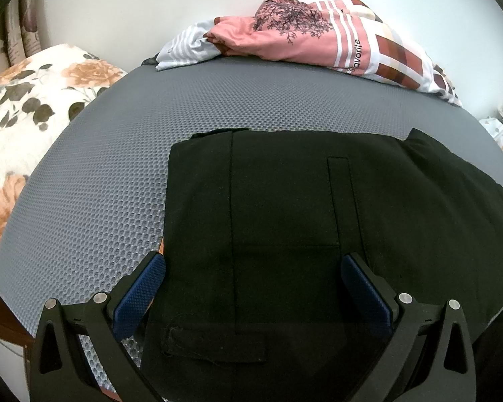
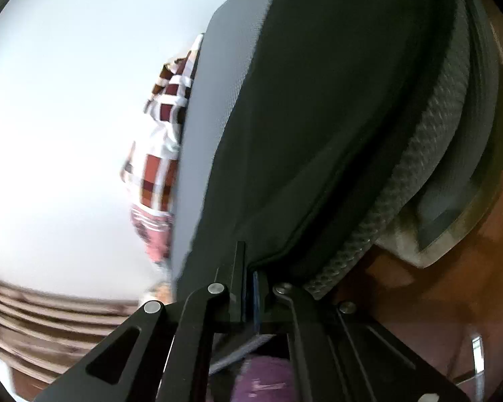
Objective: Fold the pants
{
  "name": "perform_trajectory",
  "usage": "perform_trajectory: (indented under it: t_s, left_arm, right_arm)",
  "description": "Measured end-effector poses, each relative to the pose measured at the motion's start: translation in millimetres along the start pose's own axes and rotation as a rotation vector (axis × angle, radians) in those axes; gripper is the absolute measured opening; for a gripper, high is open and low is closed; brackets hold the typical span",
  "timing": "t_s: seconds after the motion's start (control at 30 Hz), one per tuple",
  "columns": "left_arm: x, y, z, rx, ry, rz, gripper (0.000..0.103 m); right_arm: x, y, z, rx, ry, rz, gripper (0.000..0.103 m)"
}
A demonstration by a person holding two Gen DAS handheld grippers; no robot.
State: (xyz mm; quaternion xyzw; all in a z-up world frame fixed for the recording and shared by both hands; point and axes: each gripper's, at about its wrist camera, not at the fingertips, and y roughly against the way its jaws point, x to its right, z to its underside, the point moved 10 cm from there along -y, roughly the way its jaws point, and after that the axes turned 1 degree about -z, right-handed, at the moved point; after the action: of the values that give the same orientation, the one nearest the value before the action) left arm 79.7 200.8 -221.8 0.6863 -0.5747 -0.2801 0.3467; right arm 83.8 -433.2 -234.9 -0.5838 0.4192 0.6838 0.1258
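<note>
Black pants [image 1: 285, 207] lie flat on a grey mesh pad [image 1: 100, 174], waist end near me, a back pocket and belt loop showing. My left gripper [image 1: 251, 288] is open just above the waist, its blue pads [image 1: 141, 291] spread either side of the fabric. In the right wrist view the camera is rolled on its side. My right gripper [image 2: 249, 268] is shut on the edge of the black pants [image 2: 318, 117], which stretch away from the jaws over the pad's thick edge [image 2: 429, 154].
A crumpled pink, white and brown plaid cloth [image 1: 318, 37] lies at the pad's far edge, also in the right wrist view [image 2: 161, 154]. A floral pillow [image 1: 33, 107] sits at the left. A white wall is behind. A brown wooden surface [image 2: 452, 284] lies under the pad.
</note>
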Motion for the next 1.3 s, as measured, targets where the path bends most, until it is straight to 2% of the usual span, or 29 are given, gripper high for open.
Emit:
perform_trajectory:
  t_s: [0.07, 0.1, 0.2, 0.27, 0.4, 0.6, 0.63, 0.67, 0.7, 0.87, 0.97, 1.0, 1.07, 1.2, 1.3]
  left_arm:
    - [-1, 0, 0, 0.000, 0.002, 0.001, 0.103]
    - [-1, 0, 0, 0.000, 0.003, 0.001, 0.103]
    - [-1, 0, 0, 0.003, 0.001, 0.002, 0.103]
    - [-1, -1, 0, 0.007, 0.002, 0.003, 0.103]
    - [-2, -2, 0, 0.003, 0.002, 0.001, 0.103]
    - [-4, -2, 1, -0.003, 0.002, -0.005, 0.103]
    - [-4, -2, 1, -0.003, 0.002, -0.005, 0.103]
    - [-4, -2, 1, -0.003, 0.002, -0.004, 0.103]
    - [-4, -2, 1, -0.004, 0.002, -0.004, 0.103]
    - [-2, -3, 2, -0.002, -0.001, -0.003, 0.103]
    - [-2, -3, 3, -0.003, -0.002, -0.005, 0.103]
    - [-2, -3, 3, -0.004, -0.002, -0.005, 0.103]
    - [-2, -3, 3, -0.002, 0.000, -0.004, 0.103]
    - [-2, -3, 3, -0.001, -0.002, -0.004, 0.103]
    - [-3, -3, 3, -0.001, -0.002, -0.004, 0.103]
  right_arm:
    - [10, 8, -6, 0.008, -0.079, -0.050, 0.004]
    - [13, 17, -14, 0.036, -0.090, -0.050, 0.013]
    - [25, 59, -42, 0.164, -0.099, -0.019, 0.021]
    - [30, 82, -58, 0.220, -0.074, 0.017, 0.022]
    - [40, 105, -87, 0.276, -0.094, 0.016, 0.027]
    - [45, 111, -107, 0.283, -0.137, -0.028, 0.027]
    - [44, 112, -107, 0.293, -0.104, 0.001, 0.024]
    - [45, 113, -108, 0.291, -0.058, 0.070, 0.008]
    - [45, 112, -107, 0.275, -0.029, 0.114, 0.008]
    - [49, 118, -103, 0.260, -0.054, 0.072, 0.008]
    - [61, 127, -109, 0.302, -0.124, 0.040, 0.015]
    - [67, 134, -112, 0.331, -0.154, 0.029, 0.031]
    - [80, 149, -116, 0.380, -0.193, 0.049, 0.054]
    - [79, 146, -119, 0.344, -0.193, 0.039, 0.054]
    - [64, 133, -120, 0.307, -0.147, 0.048, 0.052]
